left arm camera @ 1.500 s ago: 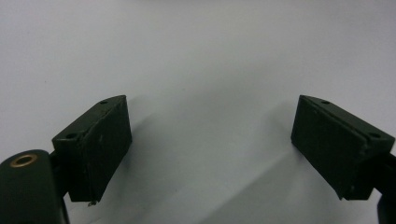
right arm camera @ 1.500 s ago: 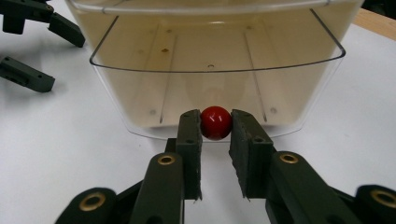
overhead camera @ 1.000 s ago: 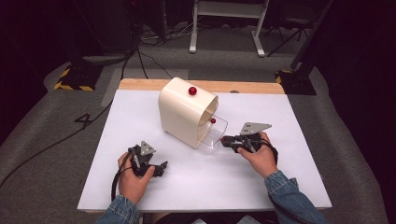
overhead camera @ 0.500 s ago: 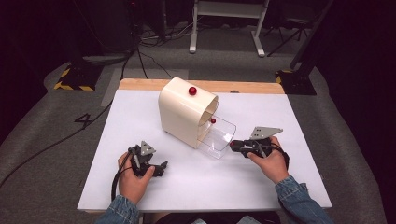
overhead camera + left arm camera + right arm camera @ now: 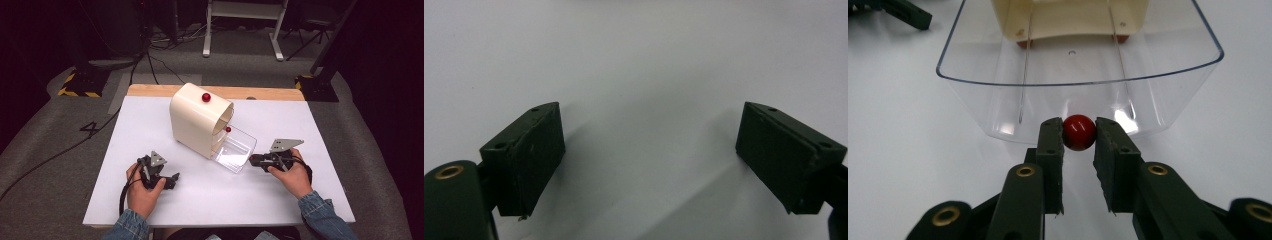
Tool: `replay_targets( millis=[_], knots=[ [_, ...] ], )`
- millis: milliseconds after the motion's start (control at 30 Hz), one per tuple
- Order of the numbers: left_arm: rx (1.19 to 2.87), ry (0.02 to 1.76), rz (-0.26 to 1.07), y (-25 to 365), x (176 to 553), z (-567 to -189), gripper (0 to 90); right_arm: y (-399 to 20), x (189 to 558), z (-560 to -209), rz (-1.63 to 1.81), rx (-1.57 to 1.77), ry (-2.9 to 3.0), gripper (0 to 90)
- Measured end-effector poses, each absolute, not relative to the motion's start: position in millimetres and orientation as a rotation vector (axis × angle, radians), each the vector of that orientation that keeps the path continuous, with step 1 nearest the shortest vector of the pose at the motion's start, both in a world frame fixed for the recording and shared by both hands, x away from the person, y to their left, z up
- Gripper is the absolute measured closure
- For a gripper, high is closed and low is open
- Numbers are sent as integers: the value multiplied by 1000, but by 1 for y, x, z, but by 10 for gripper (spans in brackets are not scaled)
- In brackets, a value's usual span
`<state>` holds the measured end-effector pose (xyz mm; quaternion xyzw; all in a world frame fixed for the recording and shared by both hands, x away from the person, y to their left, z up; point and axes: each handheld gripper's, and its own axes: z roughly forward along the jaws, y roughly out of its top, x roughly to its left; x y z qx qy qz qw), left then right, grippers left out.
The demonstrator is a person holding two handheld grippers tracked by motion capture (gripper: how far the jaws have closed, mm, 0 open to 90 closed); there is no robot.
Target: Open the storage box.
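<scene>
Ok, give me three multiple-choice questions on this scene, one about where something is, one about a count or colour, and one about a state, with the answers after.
1. Where does the clear drawer stick out of the cream box?
A. toward the right gripper
B. toward the left gripper
C. out of the top

2. How many red knobs show in the high view?
A. one
B. two
C. four

3. How do the right gripper's jaws stand?
A. wide open over bare table
B. closed on the drawer's red knob
C. closed on a cable

Answers:
1 A: in the high view the drawer's open end faces the right gripper, while the left gripper rests apart on the white table.
2 B: one knob sits on top of the box, a second at its front.
3 B: the right gripper view shows both pads pressed on the red knob.
</scene>
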<state>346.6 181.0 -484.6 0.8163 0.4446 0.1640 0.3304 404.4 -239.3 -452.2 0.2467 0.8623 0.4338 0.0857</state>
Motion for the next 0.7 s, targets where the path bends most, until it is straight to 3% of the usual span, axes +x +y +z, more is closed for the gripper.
replay_targets(
  millis=[333, 700],
  knots=[
    [2141, 1162, 429, 181, 347, -484, 123, -249, 403, -460, 1268, 791, 2596, 671],
    [2148, 1163, 426, 180, 348, -484, 116, -257, 391, -423, 1327, 748, 2509, 639]
  ],
)
